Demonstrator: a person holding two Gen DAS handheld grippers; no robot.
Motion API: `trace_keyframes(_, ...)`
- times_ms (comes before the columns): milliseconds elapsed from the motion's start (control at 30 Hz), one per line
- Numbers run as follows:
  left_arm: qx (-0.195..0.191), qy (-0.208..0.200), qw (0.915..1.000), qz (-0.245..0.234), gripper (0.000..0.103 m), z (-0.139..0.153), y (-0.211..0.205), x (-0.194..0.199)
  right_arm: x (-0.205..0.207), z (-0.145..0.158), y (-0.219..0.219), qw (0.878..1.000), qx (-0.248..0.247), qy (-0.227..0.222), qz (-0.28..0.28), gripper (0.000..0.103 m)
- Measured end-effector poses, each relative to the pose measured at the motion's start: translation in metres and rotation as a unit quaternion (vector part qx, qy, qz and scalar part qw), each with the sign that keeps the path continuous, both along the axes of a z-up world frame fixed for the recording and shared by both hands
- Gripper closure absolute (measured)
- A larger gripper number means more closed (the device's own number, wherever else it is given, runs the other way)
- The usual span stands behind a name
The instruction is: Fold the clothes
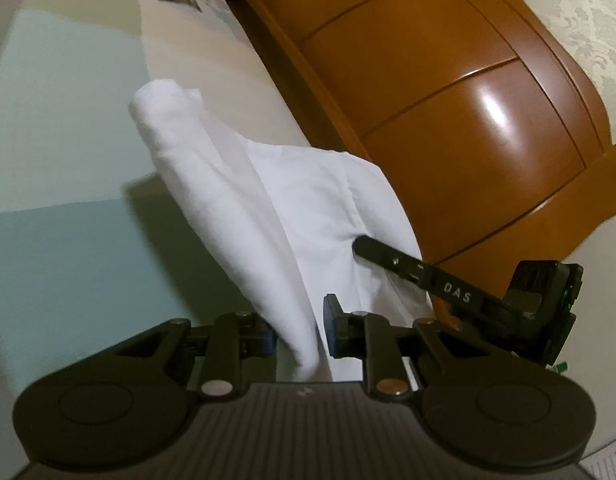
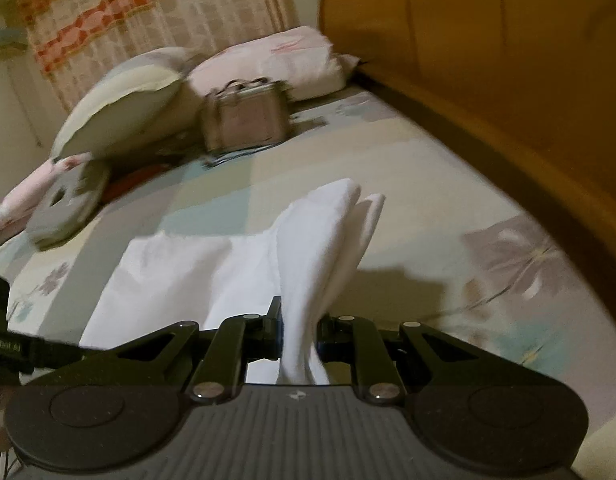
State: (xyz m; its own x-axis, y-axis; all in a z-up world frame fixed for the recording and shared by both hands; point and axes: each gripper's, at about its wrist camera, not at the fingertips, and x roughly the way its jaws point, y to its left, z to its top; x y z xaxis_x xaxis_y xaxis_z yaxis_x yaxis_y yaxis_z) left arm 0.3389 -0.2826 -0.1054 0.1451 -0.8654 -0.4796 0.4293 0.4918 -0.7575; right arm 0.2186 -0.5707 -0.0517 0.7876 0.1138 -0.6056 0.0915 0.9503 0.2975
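Both grippers pinching one white cloth above the bed

Now, in the left wrist view, pale blue and cream bedding (image 1: 67, 128) fills the left side, and the white cloth (image 1: 235, 200) hangs over it as a long fold, casting a shadow on the sheet. Its lower end drops between the fingers of the left gripper (image 1: 297, 332), which are drawn in narrow and clamp the fabric. Just right of that, the right gripper (image 1: 388, 258) reaches in from the side; one dark finger presses into the same cloth, and this view does not show how it stands. Behind it rises the glossy wooden headboard (image 1: 448, 92).

In the right wrist view, a dark piece of the left gripper (image 2: 3, 340) shows at the far left edge. Pillows (image 2: 123, 100) and a small box-like case (image 2: 245, 114) lie at the far end of the bed, blurred. The cloth (image 2: 195, 280) lies partly flat on the flowered sheet (image 2: 488, 240), then rises in a folded peak whose tail runs down between the right gripper (image 2: 299, 340) fingers, closed narrowly on it. The headboard (image 2: 488, 60) curves along the right
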Motion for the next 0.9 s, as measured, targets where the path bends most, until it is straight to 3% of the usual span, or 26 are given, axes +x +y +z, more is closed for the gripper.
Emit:
trace_keyframes(167,-0.006,-0.004,1.0,-0.005,0.085,-0.007,-0.032,0.016,0.019,-0.011,-0.041,0.999,0.005,0.009,-0.033,0.085)
trace_keyframes(400,0.006,0.012,0.9999,0.005,0.085,-0.03,-0.036,0.015,0.032,-0.043,-0.071,0.998,0.021,0.023,-0.057,0.085)
trace_keyframes(600,0.018,0.008,0.9998,0.001,0.084,-0.029,-0.036,0.023,0.012,-0.031,-0.075,0.997,0.013,-0.001,-0.078,0.068)
trace_keyframes(633,0.019,0.008,0.9998,0.003,0.08,-0.028,-0.035,0.025,0.008,-0.029,-0.075,0.997,0.011,-0.005,-0.082,0.06)
trace_keyframes(700,0.022,0.009,0.9997,0.011,0.076,-0.029,-0.031,0.029,0.002,-0.024,-0.076,0.996,0.009,-0.012,-0.089,0.054)
trace_keyframes(833,0.006,0.008,0.9983,0.057,0.058,-0.032,-0.009,0.035,-0.012,-0.016,-0.078,0.995,0.005,-0.029,-0.1,0.054)
trace_keyframes(900,-0.012,0.016,0.9967,0.078,0.051,-0.034,-0.001,0.042,-0.02,-0.016,-0.069,0.997,0.01,-0.033,-0.071,0.053)
